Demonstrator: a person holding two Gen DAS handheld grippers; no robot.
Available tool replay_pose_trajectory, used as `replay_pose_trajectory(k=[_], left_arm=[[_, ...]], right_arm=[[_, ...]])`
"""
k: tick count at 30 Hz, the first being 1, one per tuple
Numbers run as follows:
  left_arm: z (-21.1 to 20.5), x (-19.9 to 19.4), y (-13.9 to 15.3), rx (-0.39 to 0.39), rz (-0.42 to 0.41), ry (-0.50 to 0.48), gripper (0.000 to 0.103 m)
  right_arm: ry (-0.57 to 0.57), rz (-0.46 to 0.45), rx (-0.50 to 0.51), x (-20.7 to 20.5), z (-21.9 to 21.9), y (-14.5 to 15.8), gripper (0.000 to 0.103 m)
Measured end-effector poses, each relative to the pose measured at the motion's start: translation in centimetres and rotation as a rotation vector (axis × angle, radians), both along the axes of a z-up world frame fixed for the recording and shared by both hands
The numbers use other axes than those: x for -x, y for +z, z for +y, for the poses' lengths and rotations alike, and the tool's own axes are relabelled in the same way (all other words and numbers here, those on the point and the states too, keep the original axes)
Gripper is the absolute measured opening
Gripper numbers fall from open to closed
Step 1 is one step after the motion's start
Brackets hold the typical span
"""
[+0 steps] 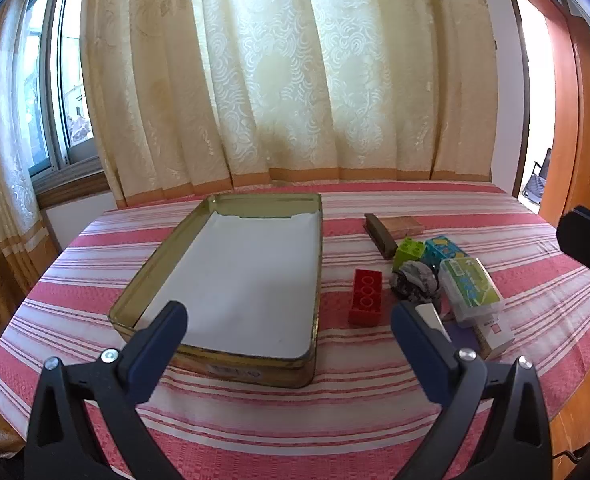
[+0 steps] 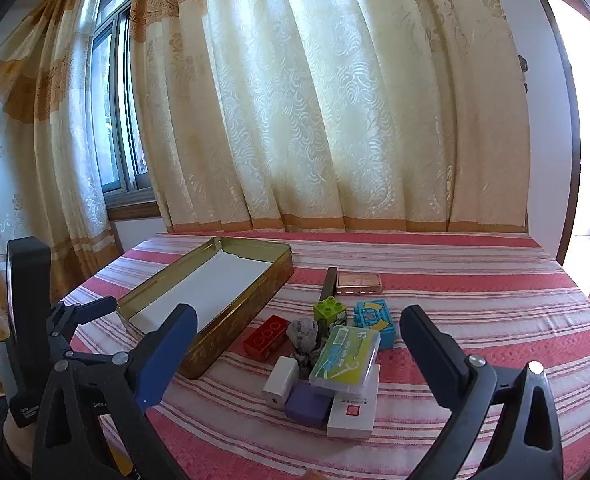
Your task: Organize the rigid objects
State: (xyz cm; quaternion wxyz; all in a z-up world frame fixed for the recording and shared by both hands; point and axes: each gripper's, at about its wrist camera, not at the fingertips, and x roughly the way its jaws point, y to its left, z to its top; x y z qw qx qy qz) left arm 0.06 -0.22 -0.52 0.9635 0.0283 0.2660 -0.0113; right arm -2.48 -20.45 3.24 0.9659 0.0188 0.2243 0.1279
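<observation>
We hold both claws released over the striped cloth (image 2: pixel 475 320). Just ahead of our right claw (image 2: pixel 299 330) sits the cluster: white box (image 2: pixel 353 414), green case (image 2: pixel 345 358), red brick (image 2: pixel 265 336). Beyond our left claw (image 1: pixel 289 318), the gold tin (image 1: pixel 215 364) lies open.

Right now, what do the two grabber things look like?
Both look the same. The left gripper and the right gripper each have a black plastic frame with triangle-shaped holes, shiny silver bolts, and two flat dark blue fingers. No cables or sleeves show on them.
</observation>
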Motion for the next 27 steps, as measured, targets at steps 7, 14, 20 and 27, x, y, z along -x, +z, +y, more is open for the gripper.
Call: replay_pose_trajectory(k=[7,14,20,27], left_arm=[[0.1,0.1,-0.1,-0.003,-0.002,-0.004,0.103],[-0.1,0.1,-0.6,-0.009,0.004,-0.005,0.103],[-0.2,0.1,-0.8,-0.014,0.006,-0.006,0.103],[-0.3,0.0,-1.0,-0.017,0.011,-0.009,0.103]], right_arm=[[-0.001,0.009,-0.005,-0.1,0.0,-0.5,0.102],[0.001,0.014,-0.007,-0.1,0.0,-0.8,0.102],[0.002,0.020,-0.009,-0.1,0.1,-1.1,0.102],[0.002,0.021,-0.011,0.0,0.2,-1.3,0.102]])
